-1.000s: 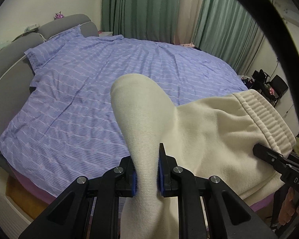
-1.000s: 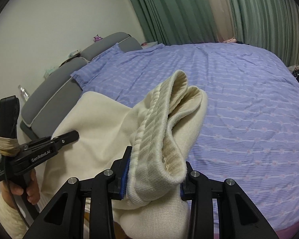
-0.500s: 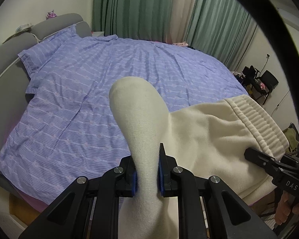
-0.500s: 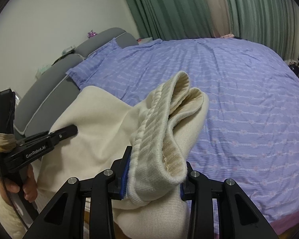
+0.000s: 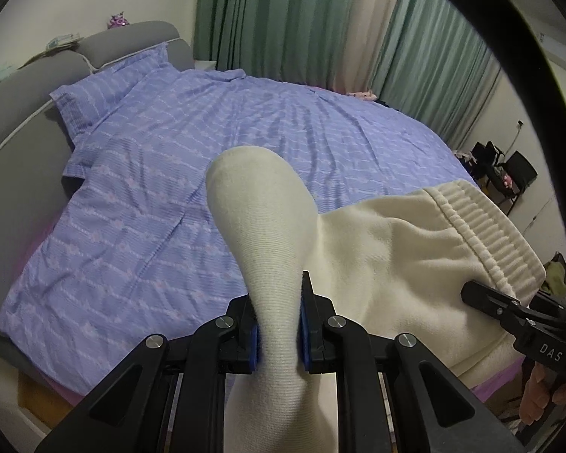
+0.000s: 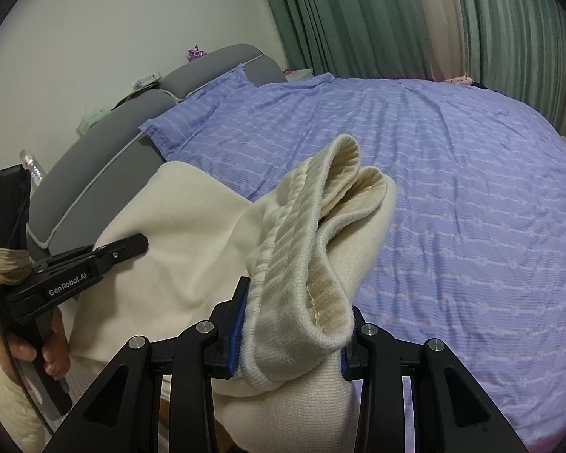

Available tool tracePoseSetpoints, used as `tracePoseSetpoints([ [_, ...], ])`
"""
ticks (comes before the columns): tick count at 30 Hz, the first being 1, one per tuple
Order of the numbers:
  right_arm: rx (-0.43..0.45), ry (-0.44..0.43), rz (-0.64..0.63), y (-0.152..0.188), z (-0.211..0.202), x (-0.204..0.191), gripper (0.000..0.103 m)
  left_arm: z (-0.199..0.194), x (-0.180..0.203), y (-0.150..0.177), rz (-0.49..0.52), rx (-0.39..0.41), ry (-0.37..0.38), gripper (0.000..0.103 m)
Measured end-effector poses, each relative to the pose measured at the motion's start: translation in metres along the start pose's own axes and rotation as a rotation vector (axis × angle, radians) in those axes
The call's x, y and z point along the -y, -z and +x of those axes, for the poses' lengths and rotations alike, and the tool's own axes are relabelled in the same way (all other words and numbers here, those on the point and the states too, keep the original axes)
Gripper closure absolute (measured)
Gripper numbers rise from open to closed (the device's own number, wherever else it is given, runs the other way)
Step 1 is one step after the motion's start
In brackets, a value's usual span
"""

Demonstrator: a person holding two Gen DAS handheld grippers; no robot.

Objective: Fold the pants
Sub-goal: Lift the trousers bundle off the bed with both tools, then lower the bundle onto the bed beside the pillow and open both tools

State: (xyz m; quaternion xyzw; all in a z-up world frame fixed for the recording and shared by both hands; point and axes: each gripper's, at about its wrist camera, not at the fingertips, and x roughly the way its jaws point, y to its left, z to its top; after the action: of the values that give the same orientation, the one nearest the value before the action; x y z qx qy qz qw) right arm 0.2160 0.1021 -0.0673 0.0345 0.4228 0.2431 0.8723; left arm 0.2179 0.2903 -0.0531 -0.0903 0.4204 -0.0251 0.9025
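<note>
Cream knit pants (image 5: 396,256) hang in the air between both grippers, above the near edge of the bed. My left gripper (image 5: 279,324) is shut on a ribbed part of the pants that sticks up between its blue pads. My right gripper (image 6: 290,336) is shut on the bunched ribbed waistband (image 6: 313,234). The right gripper also shows in the left wrist view (image 5: 517,313), and the left gripper in the right wrist view (image 6: 86,268). The lower part of the pants is hidden below the frames.
A bed with a purple striped sheet (image 5: 192,158) fills the space ahead, with a pillow (image 5: 105,94) and grey headboard (image 5: 26,87) at the left. Green curtains (image 5: 283,19) hang behind. Black chairs (image 5: 505,166) stand at the far right.
Both grippers have risen and tilted a little with the pants still held; the bed sits lower in the views. The grips have not changed.
</note>
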Motion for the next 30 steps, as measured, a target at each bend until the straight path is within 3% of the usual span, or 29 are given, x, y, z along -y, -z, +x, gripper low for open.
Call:
tracePoseSetpoints([
  [11,-0.036,0.055,0.098,-0.028,0.1,-0.055,0.066,0.071,-0.105,-0.049,0.024,-0.086,0.063,0.086],
  [21,-0.137,0.072,0.085,-0.049,0.212,-0.074,0.066,0.154,-0.188,-0.057,-0.014,-0.13,0.07,0.086],
  [30,-0.212,0.069,0.057,-0.04,0.326,-0.076,0.066,0.244,-0.254,-0.047,-0.018,-0.157,-0.02,0.086],
])
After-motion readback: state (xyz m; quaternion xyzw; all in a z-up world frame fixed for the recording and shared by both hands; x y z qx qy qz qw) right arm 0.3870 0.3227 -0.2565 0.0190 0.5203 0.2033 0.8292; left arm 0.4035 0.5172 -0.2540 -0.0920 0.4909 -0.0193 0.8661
